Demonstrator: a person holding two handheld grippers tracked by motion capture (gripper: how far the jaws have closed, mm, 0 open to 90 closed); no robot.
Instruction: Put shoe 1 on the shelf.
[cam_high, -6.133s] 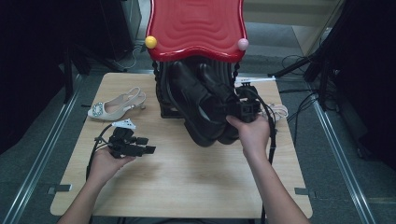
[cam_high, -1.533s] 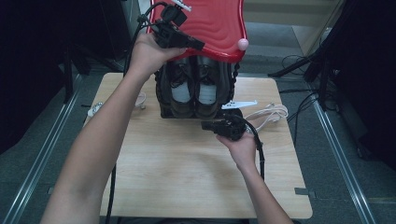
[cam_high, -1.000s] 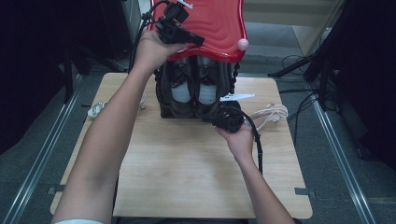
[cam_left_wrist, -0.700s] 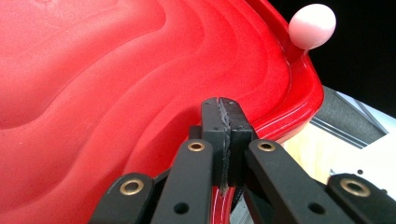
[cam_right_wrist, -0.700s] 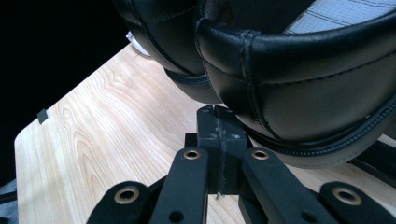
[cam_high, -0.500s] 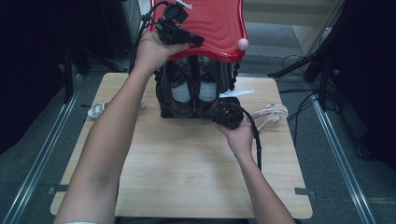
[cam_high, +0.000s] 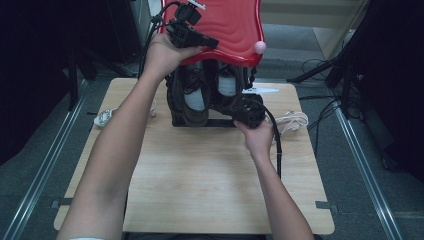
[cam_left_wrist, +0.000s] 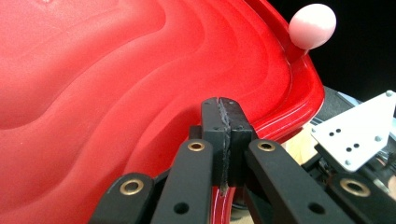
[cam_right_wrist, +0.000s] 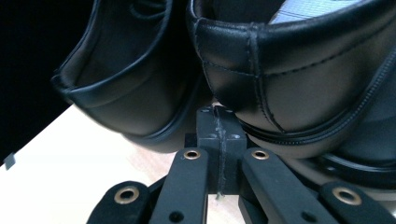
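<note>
**Two shut grippers at a red-topped shoe rack**

Two grippers work at one shoe rack standing at the far side of the wooden desk in the high view. Its wavy red top carries a pink knob at the right corner. The left gripper is raised to the near left edge of that top, the forearm stretching up from the bottom of the picture. The right gripper sits low at the front of the rack, against the dark shoes stored upright under the top. A pale shoe lies on the desk to the left, partly hidden by the left forearm, and a white cable is coiled at the right.

In the left gripper view, the left gripper's jaws are pressed flat together with nothing between them, their tips lying over the rim of the red top. The pink knob stands at the upper right, and the grey plate of the other gripper shows lower right.

In the right gripper view, the right gripper's jaws are likewise closed on nothing. Their tips meet the gap where two black leather shoes touch: one heel to the left, another to the right. Pale desk wood lies beneath.
</note>
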